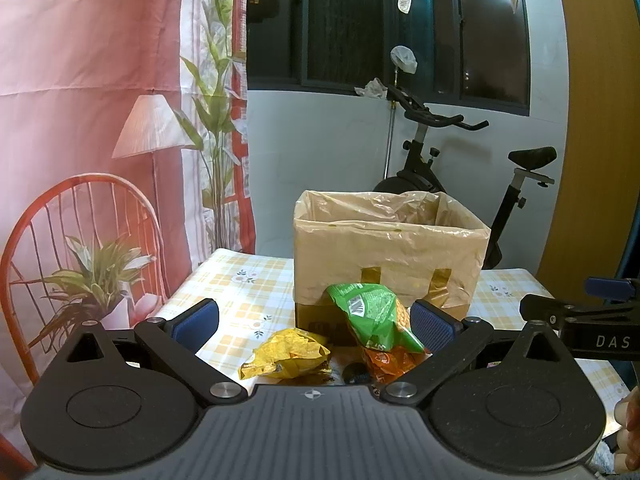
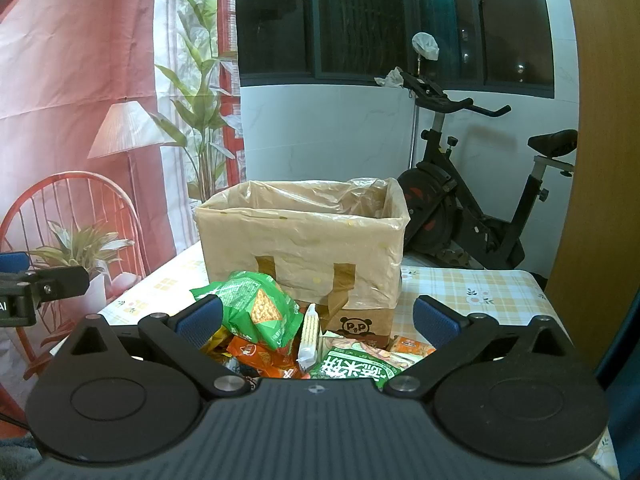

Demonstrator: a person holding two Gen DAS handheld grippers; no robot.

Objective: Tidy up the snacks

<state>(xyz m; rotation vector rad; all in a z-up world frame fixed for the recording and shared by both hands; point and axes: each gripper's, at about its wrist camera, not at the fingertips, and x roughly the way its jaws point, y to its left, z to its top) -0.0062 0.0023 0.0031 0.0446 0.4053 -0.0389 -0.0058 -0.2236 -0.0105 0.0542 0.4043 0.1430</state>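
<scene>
The surface point(image 2: 480, 284), covered in a yellow checked cloth, carries a cardboard box point(image 2: 300, 248) lined with a thin tan plastic bag whose edges fold down over the outer walls; the box stands upright and open at the top, and from these low angles its inside cannot be seen, so whether anything lies in it cannot be told. The snacks sit in a loose heap on the surface just in front of the box. A green snack bag point(image 2: 260, 312) lies on top, leaning against the box's front wall, with an orange packet point(image 2: 256, 354) under it. In the left wrist view a crumpled yellow packet point(image 1: 286, 354) lies to the left of the green bag. In the right wrist view a pale wafer pack point(image 2: 309, 338) stands tilted beside the green bag, and a green and white packet point(image 2: 360, 364) lies flat to its right. The left hand-held gripper point(image 1: 314, 320) has its jaws spread wide and holds nothing; the green bag is close to its right finger. The right hand-held gripper point(image 2: 318, 316) is likewise wide apart and empty, with the heap between and beneath its fingers. Bare cloth lies open to the right of the box up to the surface's far edge.
</scene>
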